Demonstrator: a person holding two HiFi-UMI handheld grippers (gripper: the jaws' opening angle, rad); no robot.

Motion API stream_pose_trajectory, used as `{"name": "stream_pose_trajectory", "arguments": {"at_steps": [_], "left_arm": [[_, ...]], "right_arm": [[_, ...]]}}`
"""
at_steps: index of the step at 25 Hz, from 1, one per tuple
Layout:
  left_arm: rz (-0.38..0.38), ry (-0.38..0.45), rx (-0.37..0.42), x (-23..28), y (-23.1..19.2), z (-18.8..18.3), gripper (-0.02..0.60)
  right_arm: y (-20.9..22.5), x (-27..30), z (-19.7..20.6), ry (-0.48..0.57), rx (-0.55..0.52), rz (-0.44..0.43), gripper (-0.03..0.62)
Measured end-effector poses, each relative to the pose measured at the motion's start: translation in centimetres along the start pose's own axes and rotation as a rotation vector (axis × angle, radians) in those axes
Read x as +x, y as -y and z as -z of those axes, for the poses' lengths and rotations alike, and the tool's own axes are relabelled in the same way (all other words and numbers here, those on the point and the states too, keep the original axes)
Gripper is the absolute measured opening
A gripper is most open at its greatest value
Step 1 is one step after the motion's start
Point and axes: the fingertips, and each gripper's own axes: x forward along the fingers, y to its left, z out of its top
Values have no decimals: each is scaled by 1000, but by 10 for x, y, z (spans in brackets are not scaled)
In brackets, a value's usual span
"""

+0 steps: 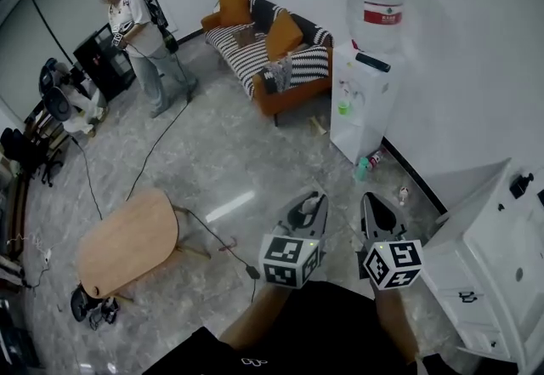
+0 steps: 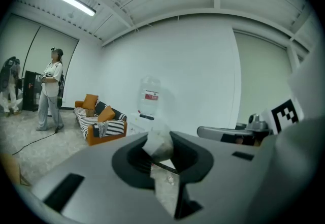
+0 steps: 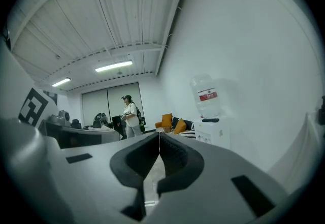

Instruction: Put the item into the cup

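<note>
My left gripper (image 1: pixel 312 200) is held out at waist height over the grey marble floor and is shut on a small pale packet (image 2: pixel 156 146). The packet sticks up between the dark pads, crumpled and whitish. My right gripper (image 1: pixel 372 198) hovers just to the right of it, level with it. Its jaws are shut with nothing between them, and the pads (image 3: pixel 170 154) meet along a thin line. No cup shows clearly in any view. A small green object (image 1: pixel 343 108) sits at the taps of the water dispenser, too small to identify.
A white water dispenser (image 1: pixel 361 101) with a large bottle stands by the wall ahead. A striped sofa (image 1: pixel 272 46) is beyond it, a wooden table (image 1: pixel 127 241) at the left, a white cabinet (image 1: pixel 489 267) at the right. A person (image 1: pixel 136 37) stands far left; cables cross the floor.
</note>
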Motion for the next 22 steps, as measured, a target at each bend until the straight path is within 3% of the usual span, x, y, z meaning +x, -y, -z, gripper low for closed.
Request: {"name": "stream_pose_trajectory", "arguments": {"at_steps": [14,22], "left_arm": [[48,-1,25,16,17,-8,66],[55,18,22,29,10,-15,66]], "right_arm": [[27,-10,-10,30,10,72,11],[31,4,-16,42,-7,56,11]]}}
